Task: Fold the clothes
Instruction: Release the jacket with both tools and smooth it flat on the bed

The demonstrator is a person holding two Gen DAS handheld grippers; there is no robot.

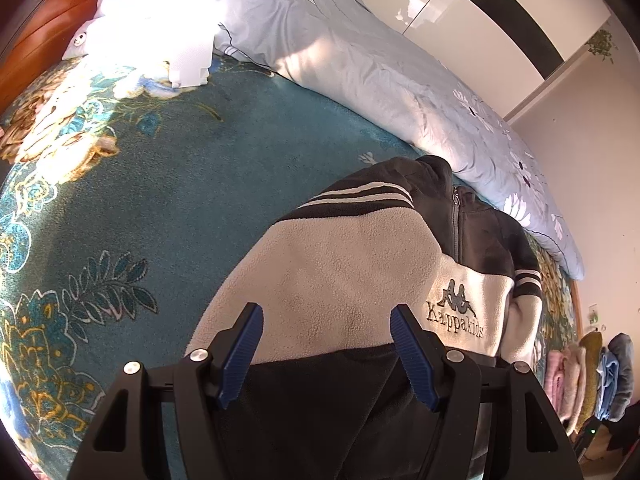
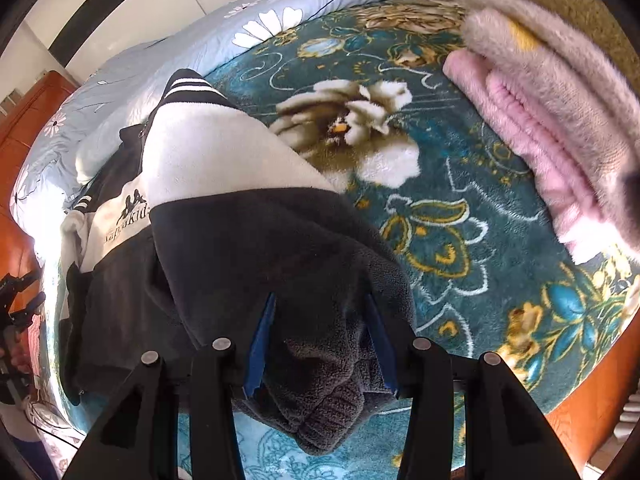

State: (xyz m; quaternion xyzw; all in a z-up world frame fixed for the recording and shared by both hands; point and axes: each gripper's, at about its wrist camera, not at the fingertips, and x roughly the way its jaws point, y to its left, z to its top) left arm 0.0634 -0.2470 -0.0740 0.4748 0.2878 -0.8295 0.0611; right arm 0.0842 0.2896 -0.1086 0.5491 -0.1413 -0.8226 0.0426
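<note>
Fleece jacket (image 1: 352, 264) lies on teal floral blanket (image 1: 160, 184), beside pale duvet (image 1: 360, 64). Left gripper (image 1: 326, 322) hovers over its cream sleeve, jaws spread, holding nothing. Right gripper (image 2: 320, 316) straddles dark cuffed sleeve (image 2: 320, 400), jaws parted around it. Folded pile (image 2: 540, 92) far right.
</note>
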